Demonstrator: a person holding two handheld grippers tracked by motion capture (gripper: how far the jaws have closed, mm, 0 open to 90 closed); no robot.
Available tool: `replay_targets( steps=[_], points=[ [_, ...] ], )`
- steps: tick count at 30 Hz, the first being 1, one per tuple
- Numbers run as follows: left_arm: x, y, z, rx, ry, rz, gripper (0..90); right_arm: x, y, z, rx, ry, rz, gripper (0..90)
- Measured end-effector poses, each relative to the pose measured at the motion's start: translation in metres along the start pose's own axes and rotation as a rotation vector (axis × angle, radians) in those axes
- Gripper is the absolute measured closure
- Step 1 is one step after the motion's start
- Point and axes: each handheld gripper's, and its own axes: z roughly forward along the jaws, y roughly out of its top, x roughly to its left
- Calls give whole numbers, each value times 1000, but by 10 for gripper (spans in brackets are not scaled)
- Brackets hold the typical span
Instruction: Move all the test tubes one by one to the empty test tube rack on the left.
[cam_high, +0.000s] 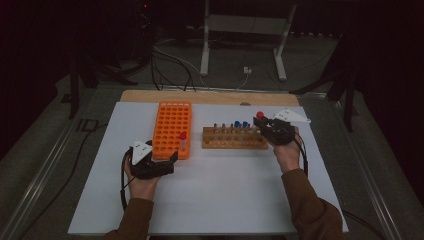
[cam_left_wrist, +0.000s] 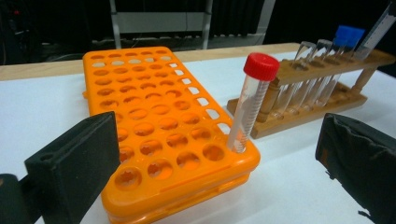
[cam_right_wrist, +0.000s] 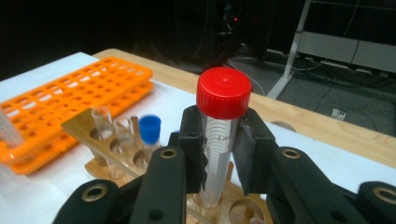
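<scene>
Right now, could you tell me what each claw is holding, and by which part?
The right claw grips a red-capped tube just below its cap. The left claw is open and holds nothing.

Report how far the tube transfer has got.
Done: one red-capped tube stands in a corner hole of the orange rack. In hand: the right gripper is shut on a second red-capped tube, just above the wooden rack. Left: blue-capped tubes and uncapped ones remain in the wooden rack. The left gripper is open beside the orange rack.
</scene>
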Motion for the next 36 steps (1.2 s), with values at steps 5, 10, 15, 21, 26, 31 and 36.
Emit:
replay_targets(
  steps=[5, 10, 15, 21, 26, 31, 36],
  points=[
    [0, 0, 0, 2, 2, 2, 5, 0, 10, -8, -24, 3, -1, 750],
    [-1, 0, 0, 2, -7, -6, 5, -1, 16, -16, -41, 15, 8, 751],
    [-4, 1, 0, -2, -18, -1, 5, 3, 18, -22, -50, 56, 15, 750],
    [-11, 4, 0, -29, -43, 43, 5, 11, 12, -25, -43, 99, 26, 750],
    [-18, 13, 0, -21, -72, 34, 5, 20, 3, -22, -18, 136, 39, 750],
    [-28, 22, 0, -14, -98, 40, 6, 33, 1, -19, -10, 167, 29, 750],
    [-43, 27, 6, -19, -121, 64, 6, 42, 2, -17, -12, 198, 34, 749]
  ],
)
